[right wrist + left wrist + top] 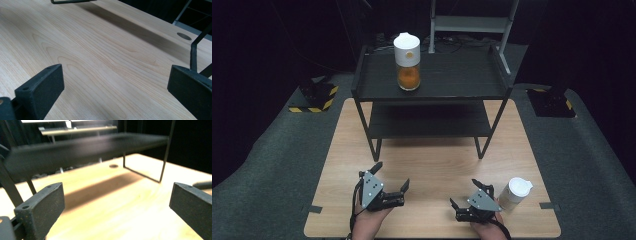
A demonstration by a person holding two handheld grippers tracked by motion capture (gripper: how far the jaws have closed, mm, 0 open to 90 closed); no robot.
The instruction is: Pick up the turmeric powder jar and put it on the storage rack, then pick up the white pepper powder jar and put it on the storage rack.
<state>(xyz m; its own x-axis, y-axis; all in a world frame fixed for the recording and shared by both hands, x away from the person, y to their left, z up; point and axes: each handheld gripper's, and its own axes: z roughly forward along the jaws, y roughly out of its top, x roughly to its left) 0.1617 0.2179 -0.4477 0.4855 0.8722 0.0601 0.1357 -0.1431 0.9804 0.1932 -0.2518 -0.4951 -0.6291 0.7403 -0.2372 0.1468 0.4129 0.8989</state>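
Jaws of left gripper (pixel 392 176) and right gripper (pixel 465 194) gape wide, empty, near white-lidded jar (pixel 515 193).

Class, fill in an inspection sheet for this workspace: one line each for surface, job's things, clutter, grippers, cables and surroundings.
Surface: light wooden table, bare in front of both grippers.
Job's things: jar of orange contents with white lid upright on the top of the black shelf; white-lidded container on the table just right of the right gripper.
Clutter: nothing seen.
Grippers: left gripper open, holding nothing; right gripper open, holding nothing.
Cables: black cable trailing from the left gripper.
Surroundings: grey floor, hazard-striped base, dark background.
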